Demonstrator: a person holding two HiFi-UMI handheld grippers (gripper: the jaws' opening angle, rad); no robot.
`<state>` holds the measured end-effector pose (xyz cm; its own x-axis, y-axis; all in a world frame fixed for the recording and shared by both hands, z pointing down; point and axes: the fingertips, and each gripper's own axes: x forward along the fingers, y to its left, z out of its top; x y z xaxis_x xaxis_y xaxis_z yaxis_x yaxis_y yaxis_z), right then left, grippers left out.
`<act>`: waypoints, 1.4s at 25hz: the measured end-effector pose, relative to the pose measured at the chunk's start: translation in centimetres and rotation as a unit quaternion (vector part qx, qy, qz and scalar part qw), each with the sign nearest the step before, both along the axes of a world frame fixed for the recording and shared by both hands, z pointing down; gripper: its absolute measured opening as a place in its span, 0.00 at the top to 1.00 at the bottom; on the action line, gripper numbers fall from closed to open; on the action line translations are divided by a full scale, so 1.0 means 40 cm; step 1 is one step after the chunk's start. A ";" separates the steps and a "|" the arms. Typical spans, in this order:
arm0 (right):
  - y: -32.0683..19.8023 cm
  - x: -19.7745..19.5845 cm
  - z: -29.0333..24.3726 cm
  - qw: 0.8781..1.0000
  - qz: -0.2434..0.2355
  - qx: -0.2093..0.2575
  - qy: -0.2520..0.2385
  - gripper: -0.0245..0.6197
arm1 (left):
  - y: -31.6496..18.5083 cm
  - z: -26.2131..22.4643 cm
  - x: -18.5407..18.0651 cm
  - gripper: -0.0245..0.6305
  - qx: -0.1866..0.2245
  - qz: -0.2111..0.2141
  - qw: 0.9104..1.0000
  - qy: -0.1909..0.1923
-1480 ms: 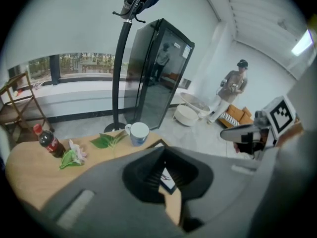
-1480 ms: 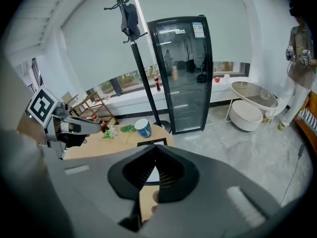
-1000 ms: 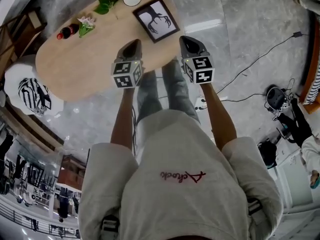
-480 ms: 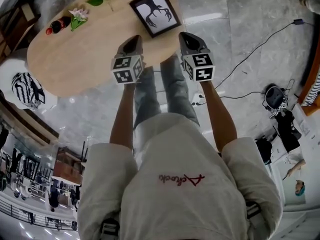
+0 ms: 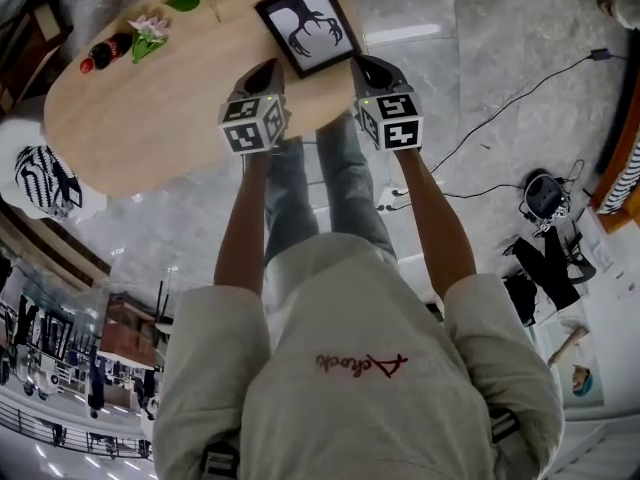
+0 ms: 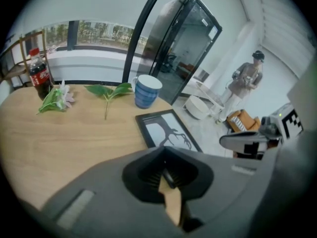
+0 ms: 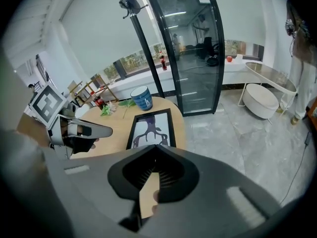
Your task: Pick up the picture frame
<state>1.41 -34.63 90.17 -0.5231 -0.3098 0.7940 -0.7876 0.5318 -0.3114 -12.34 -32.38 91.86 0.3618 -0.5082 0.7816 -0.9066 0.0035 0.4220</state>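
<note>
A black picture frame [image 5: 306, 24] with a dark tree print lies flat near the right end of the oval wooden table [image 5: 150, 108]. It also shows in the left gripper view as the frame [image 6: 166, 131] and in the right gripper view as the frame [image 7: 148, 129]. My left gripper [image 5: 262, 72] hovers just short of the frame's near left corner, jaws shut and empty. My right gripper [image 5: 372, 66] hangs off the frame's near right corner, over the table's rim, shut with nothing in it.
A blue cup [image 6: 147, 90], a leafy sprig [image 6: 109, 91], a small flower bunch [image 6: 55, 99] and a cola bottle [image 6: 37, 79] stand along the table's far side. A white stool [image 5: 45, 173] sits left of the table. Cables [image 5: 520, 118] trail on the marble floor.
Both grippers have sunk toward the table and now sit closer to the frame's near corners. The frame has not moved on the table.
</note>
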 end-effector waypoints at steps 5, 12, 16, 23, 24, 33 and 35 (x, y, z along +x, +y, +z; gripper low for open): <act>-0.039 -0.016 0.048 1.000 -0.022 -0.002 0.009 0.95 | -0.043 0.035 -0.015 0.96 -0.004 -0.012 1.000 0.004; -0.098 -0.034 0.112 0.999 -0.024 -0.006 0.023 0.95 | -0.077 0.099 -0.020 0.96 -0.024 0.006 1.000 -0.007; -0.131 -0.035 0.148 0.999 -0.029 -0.007 0.037 0.94 | -0.087 0.131 -0.019 0.96 -0.038 0.006 0.999 -0.012; -0.151 -0.041 0.199 0.998 -0.048 -0.025 0.040 0.82 | -0.084 0.174 -0.013 0.84 -0.059 0.014 0.998 -0.011; -0.148 -0.044 0.205 0.998 -0.053 -0.028 0.037 0.80 | -0.083 0.180 -0.012 0.83 -0.058 0.014 0.998 -0.009; -0.138 -0.048 0.240 0.996 -0.068 -0.039 0.036 0.76 | -0.093 0.213 0.001 0.77 -0.046 0.007 0.999 0.004; -0.139 -0.051 0.240 0.996 -0.068 -0.039 0.032 0.79 | -0.092 0.204 -0.002 0.78 -0.056 0.004 0.998 -0.003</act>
